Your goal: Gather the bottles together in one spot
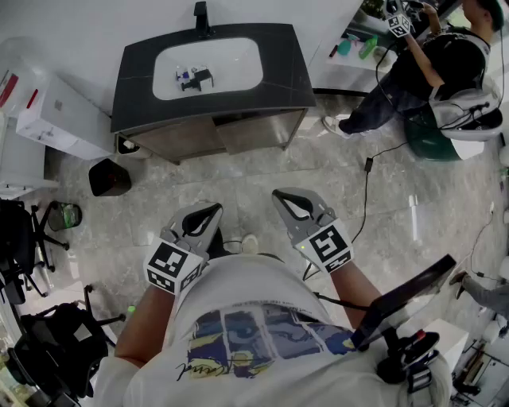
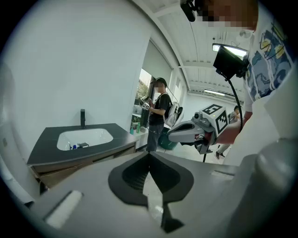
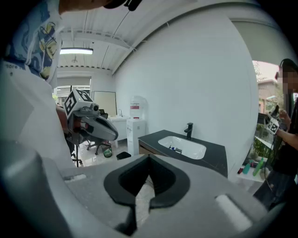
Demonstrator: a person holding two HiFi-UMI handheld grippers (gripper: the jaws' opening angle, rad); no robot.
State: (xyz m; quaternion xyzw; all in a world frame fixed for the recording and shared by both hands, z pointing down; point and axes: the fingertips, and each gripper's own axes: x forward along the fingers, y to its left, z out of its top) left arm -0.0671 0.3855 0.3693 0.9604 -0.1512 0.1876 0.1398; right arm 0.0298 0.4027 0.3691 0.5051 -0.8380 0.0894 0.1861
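Hovering side by side over the marble floor (image 1: 238, 183), the left gripper (image 1: 205, 216) and right gripper (image 1: 291, 205) each have their jaws pressed together with nothing between them, well short of the dark vanity counter (image 1: 135, 87). A small cluster of bottles (image 1: 193, 77) sits in its white sink basin (image 1: 238, 56). Green bottles (image 1: 355, 46) stand on a white ledge (image 1: 334, 70) beside another person (image 1: 421, 71).

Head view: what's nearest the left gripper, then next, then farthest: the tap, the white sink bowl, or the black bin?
1. Black bin, on the floor, left.
2. White sink bowl, in the counter ahead.
3. Tap, behind the bowl.
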